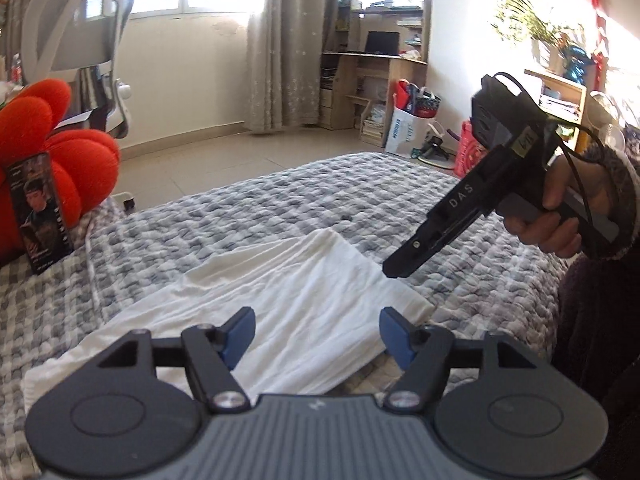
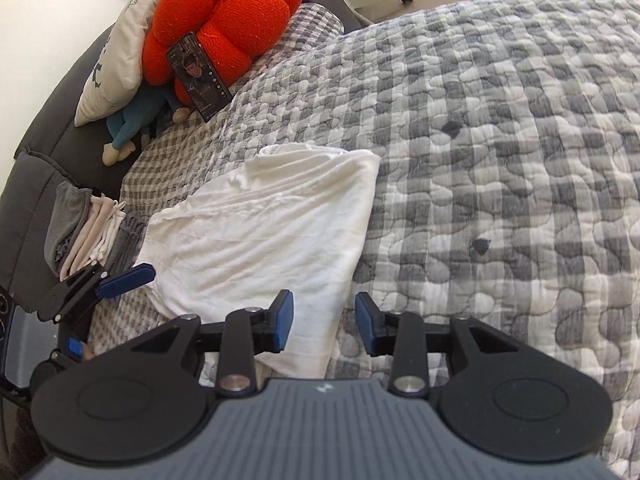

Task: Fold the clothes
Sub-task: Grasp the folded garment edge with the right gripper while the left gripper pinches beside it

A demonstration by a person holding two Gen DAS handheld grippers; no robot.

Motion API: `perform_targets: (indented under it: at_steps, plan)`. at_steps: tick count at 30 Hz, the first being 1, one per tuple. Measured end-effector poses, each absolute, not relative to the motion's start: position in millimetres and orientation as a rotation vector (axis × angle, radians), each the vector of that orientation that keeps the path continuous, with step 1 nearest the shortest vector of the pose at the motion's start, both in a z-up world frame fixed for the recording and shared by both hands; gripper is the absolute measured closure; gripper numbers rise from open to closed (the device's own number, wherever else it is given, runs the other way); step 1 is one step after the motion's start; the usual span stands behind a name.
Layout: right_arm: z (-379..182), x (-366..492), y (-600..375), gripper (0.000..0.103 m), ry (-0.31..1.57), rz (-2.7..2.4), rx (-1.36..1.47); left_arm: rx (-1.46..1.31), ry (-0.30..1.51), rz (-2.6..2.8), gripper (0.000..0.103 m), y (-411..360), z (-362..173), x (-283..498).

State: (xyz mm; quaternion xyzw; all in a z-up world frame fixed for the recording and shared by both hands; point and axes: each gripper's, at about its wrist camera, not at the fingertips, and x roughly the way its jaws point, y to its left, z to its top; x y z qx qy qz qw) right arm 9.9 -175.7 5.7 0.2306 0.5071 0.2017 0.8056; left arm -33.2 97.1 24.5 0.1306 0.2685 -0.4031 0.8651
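A white garment [image 1: 288, 304], folded into a rough rectangle with creases, lies on the grey checked quilt [image 1: 280, 204]. My left gripper [image 1: 318, 334] hovers open over the garment's near end, nothing between its blue pads. In the same view a hand holds my right gripper [image 1: 398, 268] above the garment's right edge, pointing down at it. Seen from the right wrist, the garment [image 2: 260, 232] stretches away ahead, and my right gripper [image 2: 325, 322] is open just over its near right corner. One blue left-gripper finger [image 2: 128, 278] shows at the garment's left edge.
A stack of folded clothes [image 2: 88, 232] sits at the bed's left side by the dark headboard. A red cushion [image 2: 216, 20], a dark picture card [image 2: 198, 76], a white pillow [image 2: 120, 52] and a plush toy [image 2: 128, 128] crowd the head end. An office chair [image 1: 80, 40] stands beyond.
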Motion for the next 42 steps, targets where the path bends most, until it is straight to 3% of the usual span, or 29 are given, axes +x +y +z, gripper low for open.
perform_targets:
  at_steps: [12,16,20,28,31,33,35,42]
  plan:
    - [-18,7,-195,0.064,1.157,0.535,0.715,0.446,0.520,-0.938,0.031,28,4,-50]
    - [-27,9,-195,0.090,1.176,0.554,0.750,0.503,0.501,-0.938,0.032,19,-4,-60]
    - [-30,10,-202,0.093,1.165,0.593,0.853,0.576,0.480,-0.900,0.032,12,-12,-68]
    - [-21,16,-202,0.093,1.136,0.664,0.933,0.623,0.467,-0.808,0.051,0,-15,-65]
    - [-23,19,-202,0.092,1.146,0.674,0.945,0.639,0.485,-0.752,0.066,-4,-16,-61]
    - [-27,22,-205,0.086,1.158,0.664,0.966,0.654,0.502,-0.722,0.083,-7,-19,-59]
    - [-30,25,-209,0.086,1.161,0.636,0.971,0.646,0.512,-0.711,0.092,-7,-18,-57]
    - [-33,52,-216,0.083,1.119,0.535,0.891,0.604,0.541,-0.683,0.096,-7,-15,-53]
